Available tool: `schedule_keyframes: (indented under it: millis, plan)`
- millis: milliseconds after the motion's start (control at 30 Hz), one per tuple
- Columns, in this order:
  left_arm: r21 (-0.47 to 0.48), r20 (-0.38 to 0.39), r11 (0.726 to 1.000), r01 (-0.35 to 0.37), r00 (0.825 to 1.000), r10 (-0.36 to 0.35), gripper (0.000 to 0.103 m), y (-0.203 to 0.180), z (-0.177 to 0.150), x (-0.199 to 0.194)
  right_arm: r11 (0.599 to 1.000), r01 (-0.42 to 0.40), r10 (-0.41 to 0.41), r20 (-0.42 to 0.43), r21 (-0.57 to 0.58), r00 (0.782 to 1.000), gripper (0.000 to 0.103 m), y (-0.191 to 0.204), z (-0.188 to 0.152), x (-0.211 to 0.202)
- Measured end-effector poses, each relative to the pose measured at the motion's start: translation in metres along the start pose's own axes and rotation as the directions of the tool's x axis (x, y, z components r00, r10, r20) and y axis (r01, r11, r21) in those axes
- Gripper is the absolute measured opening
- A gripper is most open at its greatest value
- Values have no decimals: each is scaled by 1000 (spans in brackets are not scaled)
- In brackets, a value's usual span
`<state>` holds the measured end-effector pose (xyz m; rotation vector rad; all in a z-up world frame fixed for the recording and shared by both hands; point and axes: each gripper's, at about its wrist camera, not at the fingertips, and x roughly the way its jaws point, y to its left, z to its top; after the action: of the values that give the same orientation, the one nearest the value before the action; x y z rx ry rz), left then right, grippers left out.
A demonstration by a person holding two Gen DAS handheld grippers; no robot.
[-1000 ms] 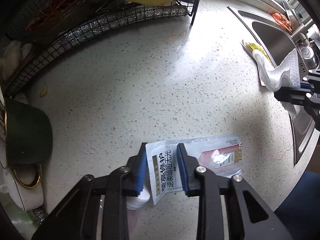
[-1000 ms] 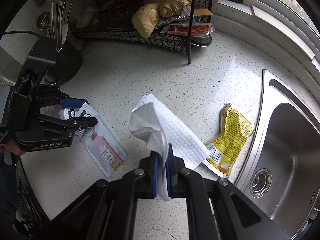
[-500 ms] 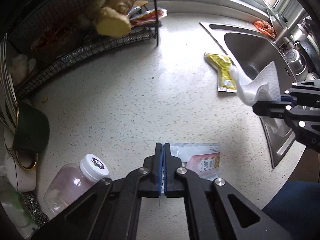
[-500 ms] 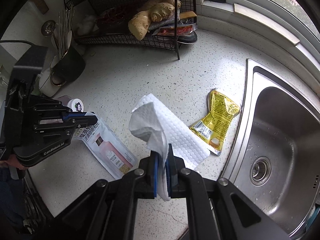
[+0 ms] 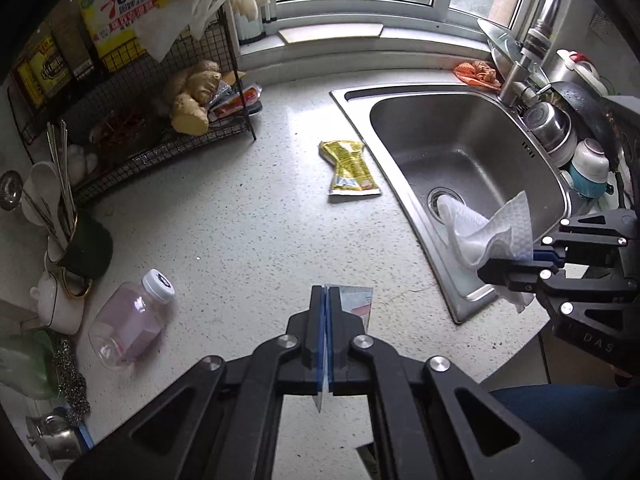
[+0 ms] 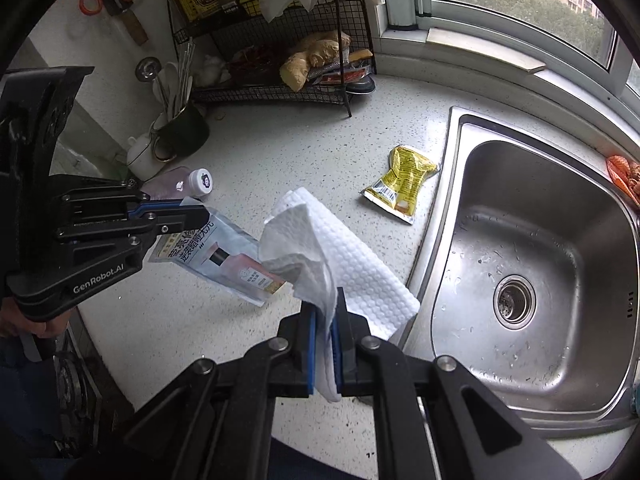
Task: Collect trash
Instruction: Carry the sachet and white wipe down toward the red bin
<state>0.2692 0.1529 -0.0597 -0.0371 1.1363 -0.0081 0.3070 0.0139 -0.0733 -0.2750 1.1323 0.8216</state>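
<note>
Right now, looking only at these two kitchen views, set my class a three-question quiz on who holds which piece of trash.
1. True or false: the left gripper is shut on the white paper towel.
2. Which trash lies loose on the counter? A) yellow sachet B) silver-pink pouch C) paper towel
3. Fill in: the pink bottle lies on its ____.

Key: 1 false, the right gripper holds it; 2 A; 3 side.
</note>
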Motion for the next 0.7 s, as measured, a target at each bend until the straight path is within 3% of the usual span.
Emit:
schedule_keyframes:
  millis: [300,700]
  plan:
    - [63,47,998,-16,999,13,0,-107,-45,-44,1000,-29,29,85,5,996,6,-7,-84,-52]
    - [140,69,990,22,997,-32,0,-238,-109,-58,998,34,-41,121,61,992,6,-43,-209,-120]
